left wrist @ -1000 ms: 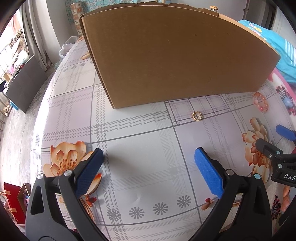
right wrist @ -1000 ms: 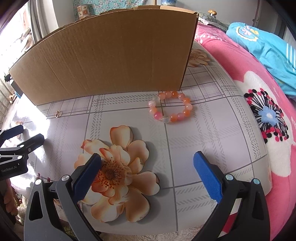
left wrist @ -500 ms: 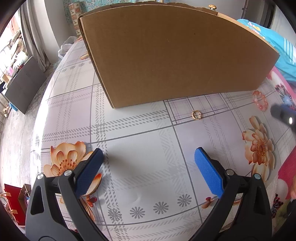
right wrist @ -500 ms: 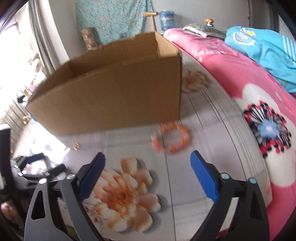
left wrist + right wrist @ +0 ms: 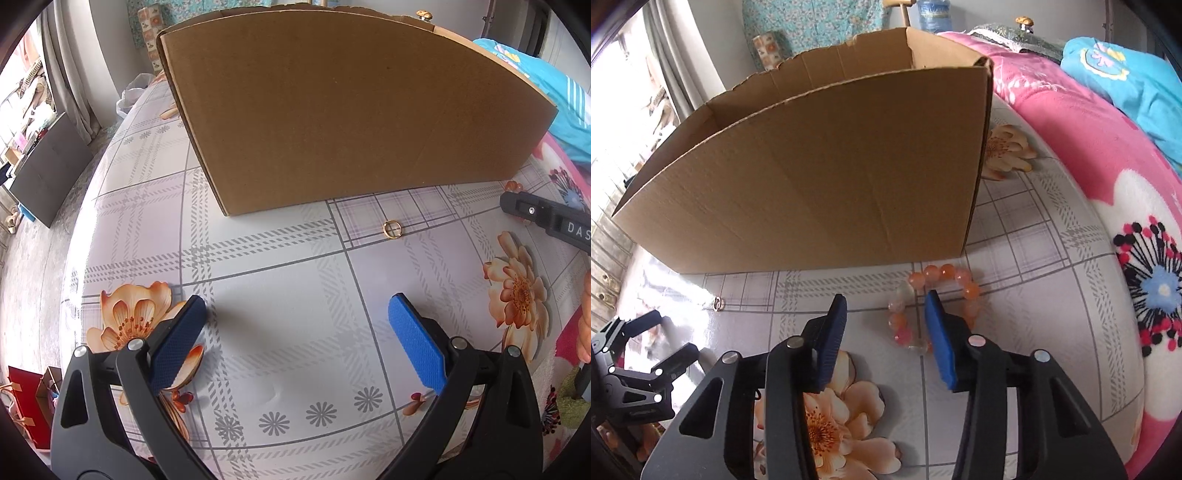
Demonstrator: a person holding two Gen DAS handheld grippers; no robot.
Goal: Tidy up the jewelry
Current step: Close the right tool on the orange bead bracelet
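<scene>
A bracelet of orange and pink beads (image 5: pixel 945 272) lies on the tablecloth just in front of the cardboard box (image 5: pixel 820 192). My right gripper (image 5: pixel 886 299) hovers right over it with its jaws closing. The right pad covers the middle of the loop, the left beads show between the pads, and neither pad presses on them. A small gold ring (image 5: pixel 392 229) lies near the box's front wall, also seen in the right wrist view as the ring (image 5: pixel 717 304). My left gripper (image 5: pixel 297 306) stands open over bare cloth, well short of the ring.
The flowered plaid tablecloth (image 5: pixel 280 280) covers a rounded table. A pink flowered blanket (image 5: pixel 1137 229) and blue cloth (image 5: pixel 1137 74) lie to the right. One finger (image 5: pixel 528 208) of the right gripper crosses the left wrist view's right edge. The left gripper (image 5: pixel 676 332) shows at lower left.
My right gripper has moved forward over the bracelet and its jaws have narrowed a lot. In the left wrist view it now hides the bracelet. The left gripper has kept still.
</scene>
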